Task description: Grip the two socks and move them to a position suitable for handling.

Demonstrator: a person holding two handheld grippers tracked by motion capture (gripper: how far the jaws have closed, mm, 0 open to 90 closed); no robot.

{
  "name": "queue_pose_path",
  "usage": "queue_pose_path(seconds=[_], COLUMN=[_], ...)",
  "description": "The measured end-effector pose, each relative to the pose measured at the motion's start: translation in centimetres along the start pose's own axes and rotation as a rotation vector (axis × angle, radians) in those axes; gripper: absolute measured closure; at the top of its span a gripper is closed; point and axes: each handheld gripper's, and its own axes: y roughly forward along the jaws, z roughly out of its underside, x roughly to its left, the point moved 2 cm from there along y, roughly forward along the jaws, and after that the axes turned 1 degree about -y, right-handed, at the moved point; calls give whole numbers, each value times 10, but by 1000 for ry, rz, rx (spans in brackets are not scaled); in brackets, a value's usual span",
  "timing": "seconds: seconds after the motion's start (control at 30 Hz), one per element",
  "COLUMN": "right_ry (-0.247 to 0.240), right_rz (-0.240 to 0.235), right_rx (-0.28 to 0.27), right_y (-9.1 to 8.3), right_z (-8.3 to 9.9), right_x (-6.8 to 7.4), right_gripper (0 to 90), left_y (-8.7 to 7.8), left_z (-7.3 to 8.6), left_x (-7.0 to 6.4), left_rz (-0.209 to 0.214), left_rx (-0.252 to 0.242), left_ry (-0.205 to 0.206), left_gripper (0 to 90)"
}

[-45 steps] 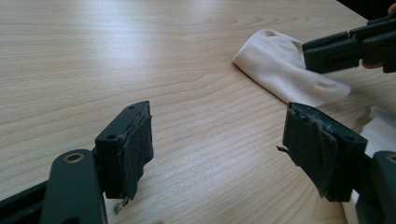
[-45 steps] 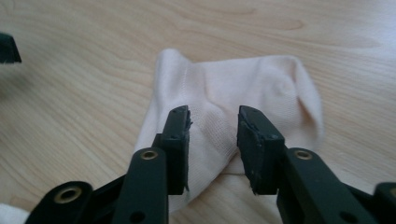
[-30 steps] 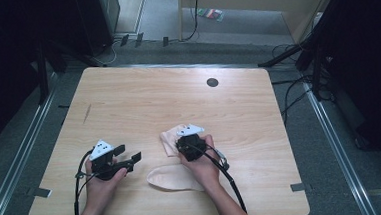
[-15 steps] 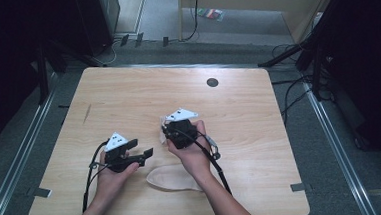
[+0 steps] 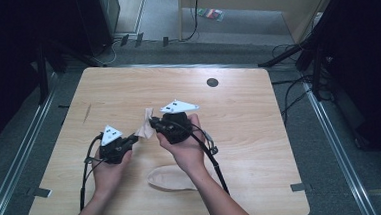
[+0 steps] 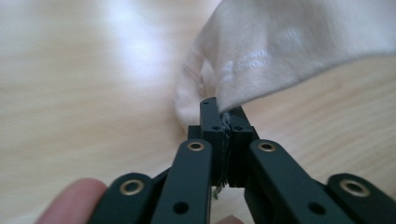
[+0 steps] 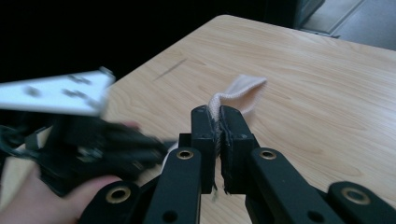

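small pale beige fabric sock [image 5: 144, 126] lifted off the light wooden table [image 5: 259, 118], stretched between both tools near the table's middle. left gripper [image 5: 130, 139], jaws closed tight on one edge of the sock [image 6: 261, 60]. right gripper [image 5: 154, 122], jaws pinched together on the ribbed cuff [image 7: 236, 95]. second flat beige sock [image 5: 173, 177] lying on the table, just under the right forearm.

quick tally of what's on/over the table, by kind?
Socks: 2, one held up between both grippers, one lying flat near the front edge
Grippers: 2, left gripper, right gripper
Total: 4
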Motion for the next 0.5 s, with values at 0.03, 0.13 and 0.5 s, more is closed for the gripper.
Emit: queue_pose_path(seconds=[0.03, 0.13, 0.5], right_ry=[5, 19, 81], right_rz=[4, 24, 103], right_rx=[2, 6, 108], right_y=[0, -2, 4], right_z=[1, 6, 55], right_x=[-3, -14, -58], right_gripper=[859, 860, 860], left_y=[-5, -15, 9], left_z=[-2, -4, 11], left_x=[2, 5, -26], left_rz=[-41, -116, -39], left_rx=[-18, -44, 149], left_ry=[30, 94, 338], left_gripper=[900, 900, 900])
